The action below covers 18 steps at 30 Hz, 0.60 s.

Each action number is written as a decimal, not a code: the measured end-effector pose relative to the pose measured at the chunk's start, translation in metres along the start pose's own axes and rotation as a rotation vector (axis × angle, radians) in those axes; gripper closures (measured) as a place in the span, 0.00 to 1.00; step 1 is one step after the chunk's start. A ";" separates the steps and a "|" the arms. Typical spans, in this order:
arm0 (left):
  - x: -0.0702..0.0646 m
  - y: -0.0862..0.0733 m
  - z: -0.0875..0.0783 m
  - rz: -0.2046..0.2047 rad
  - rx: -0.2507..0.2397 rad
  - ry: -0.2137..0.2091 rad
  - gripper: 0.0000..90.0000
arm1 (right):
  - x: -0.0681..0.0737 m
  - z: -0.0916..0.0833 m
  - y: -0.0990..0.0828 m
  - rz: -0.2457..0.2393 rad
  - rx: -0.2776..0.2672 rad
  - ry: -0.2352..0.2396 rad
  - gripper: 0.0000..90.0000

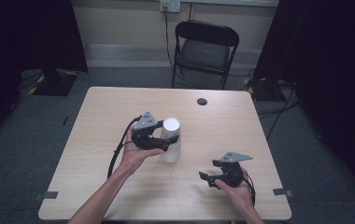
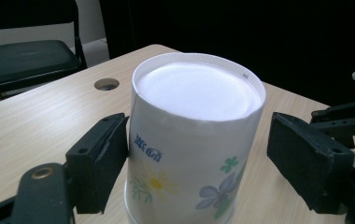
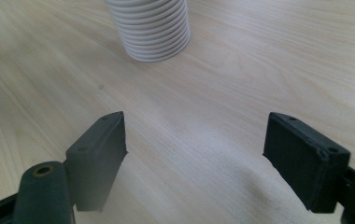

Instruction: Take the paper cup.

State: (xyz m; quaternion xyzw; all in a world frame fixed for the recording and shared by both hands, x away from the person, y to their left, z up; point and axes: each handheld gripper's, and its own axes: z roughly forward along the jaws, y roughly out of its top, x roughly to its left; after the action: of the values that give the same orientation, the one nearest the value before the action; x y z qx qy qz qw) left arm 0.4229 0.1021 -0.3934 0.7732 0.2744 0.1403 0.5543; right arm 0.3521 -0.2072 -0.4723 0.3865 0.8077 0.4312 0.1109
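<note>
A stack of white paper cups (image 1: 173,150) stands upside down near the middle of the wooden table (image 1: 115,107). In the left gripper view the top cup (image 2: 192,107) carries a flower print and blue lettering. My left gripper (image 1: 166,141) reaches in from the left with its jaws on either side of that cup (image 2: 199,140). The left pad (image 2: 102,154) is at the cup's wall, while the right pad (image 2: 306,158) stands off with a gap. My right gripper (image 1: 206,178) rests open over bare table at the front right (image 3: 194,140), with the ribbed rims of the stack (image 3: 151,28) ahead of it.
A black folding chair (image 1: 203,46) stands beyond the far edge of the table. A round cable hole (image 1: 202,101) lies in the tabletop behind the cups. The other gripper (image 2: 353,116) appears at the right edge of the left gripper view.
</note>
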 end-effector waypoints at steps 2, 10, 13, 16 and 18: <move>0.002 0.001 0.002 0.000 0.001 0.006 0.24 | 0.000 0.000 -0.001 0.001 0.005 0.005 0.23; 0.007 -0.003 0.011 -0.006 0.023 0.008 0.26 | 0.000 0.001 -0.003 0.004 0.010 0.005 0.23; 0.007 -0.004 0.014 0.001 0.031 0.012 0.26 | 0.000 0.001 -0.003 0.004 0.010 -0.002 0.23; 0.007 -0.004 0.017 0.008 0.031 0.018 0.26 | 0.001 0.001 -0.004 0.006 0.011 -0.005 0.23; 0.007 -0.003 0.017 0.008 0.036 0.008 0.28 | 0.001 0.002 -0.004 0.003 0.015 -0.005 0.23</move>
State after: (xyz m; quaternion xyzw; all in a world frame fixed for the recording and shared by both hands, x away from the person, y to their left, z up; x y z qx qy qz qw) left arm 0.4366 0.0935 -0.4027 0.7836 0.2759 0.1408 0.5386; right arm 0.3499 -0.2070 -0.4765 0.3897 0.8101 0.4241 0.1094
